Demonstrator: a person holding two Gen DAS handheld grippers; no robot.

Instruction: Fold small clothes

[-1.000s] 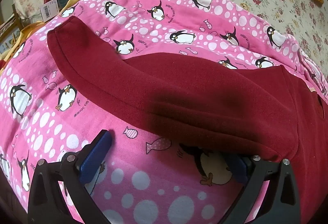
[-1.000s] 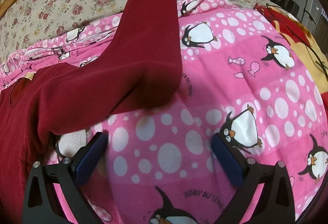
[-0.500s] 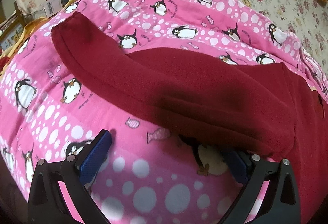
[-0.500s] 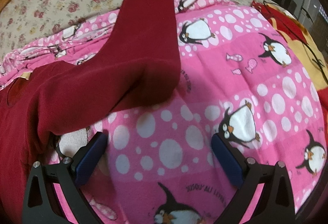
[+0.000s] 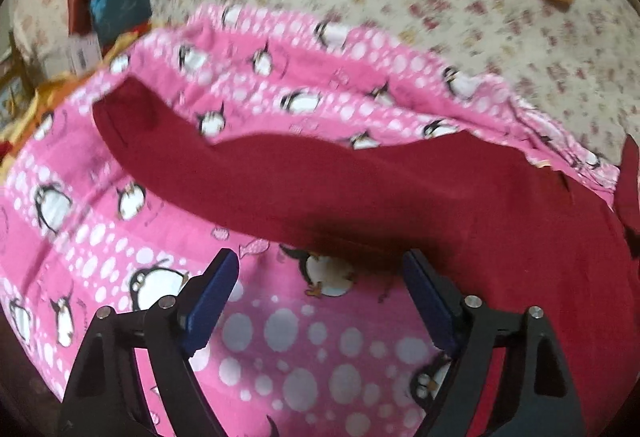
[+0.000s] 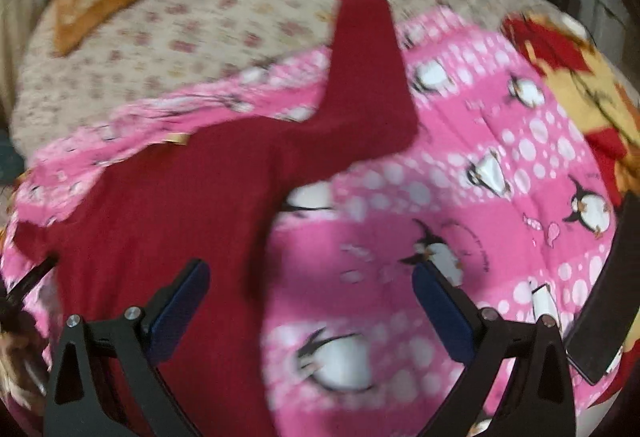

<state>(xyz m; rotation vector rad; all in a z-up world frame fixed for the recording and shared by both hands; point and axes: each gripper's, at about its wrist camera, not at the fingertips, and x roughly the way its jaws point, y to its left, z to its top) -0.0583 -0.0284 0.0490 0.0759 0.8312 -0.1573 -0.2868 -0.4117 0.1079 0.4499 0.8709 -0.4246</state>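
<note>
The red top [image 5: 400, 193] lies spread on the pink blanket [image 5: 280, 337] over the bed, one sleeve [image 5: 132, 125] reaching toward the blanket's far left edge, the other sleeve [image 6: 368, 77] running up across the blanket's far edge onto the floral sheet [image 6: 240, 17]. Since a second ago both cameras show more of the bed, so both grippers have pulled up and back from the cloth. The left gripper [image 5: 320, 277] has just been closing its jaws part-way; they stand spread with nothing between them. The right gripper [image 6: 312, 289] is spread wide and empty. I judge no fold is yet made. Open blanket lies left and right of the body for folding sleeves inward.
</note>
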